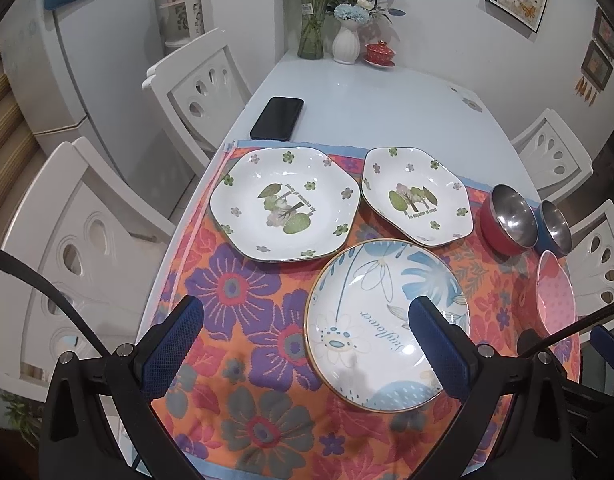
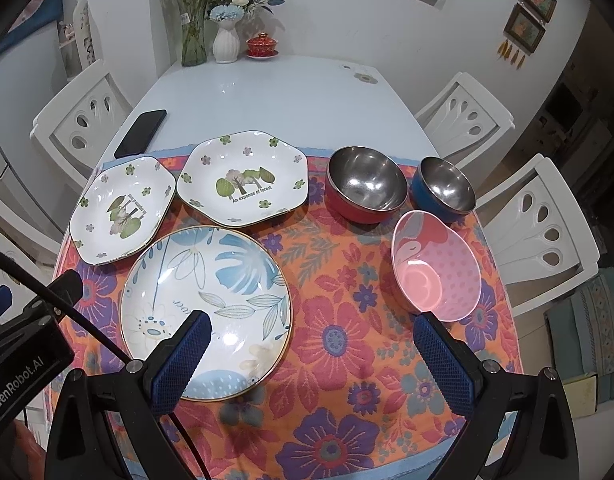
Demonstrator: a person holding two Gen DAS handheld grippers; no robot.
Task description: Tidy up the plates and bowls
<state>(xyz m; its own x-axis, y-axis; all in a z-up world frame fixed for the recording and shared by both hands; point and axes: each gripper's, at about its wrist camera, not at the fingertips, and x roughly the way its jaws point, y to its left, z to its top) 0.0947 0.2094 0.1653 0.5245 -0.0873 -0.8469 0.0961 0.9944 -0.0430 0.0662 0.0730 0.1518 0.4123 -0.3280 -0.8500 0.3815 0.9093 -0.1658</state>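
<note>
Floral cloth (image 2: 347, 320) holds three plates, three bowls. Left gripper (image 1: 307, 344) wide above the blue-leaf plate (image 1: 371, 280); right gripper (image 2: 311, 352) wide, empty, near the pink bowl (image 2: 435, 272).

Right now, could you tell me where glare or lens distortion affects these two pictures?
Left wrist view: glare spots on the blue plate and table; chairs bow at the dark rounded edges. Right wrist view: bright highlights in the red bowl and pink bowl; same edge bending.

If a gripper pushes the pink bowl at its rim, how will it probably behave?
The pink bowl already leans on the floral cloth, so it may tip or rock. Its glossy inside suggests a slippery grip. The soft cloth could drag under it.
</note>
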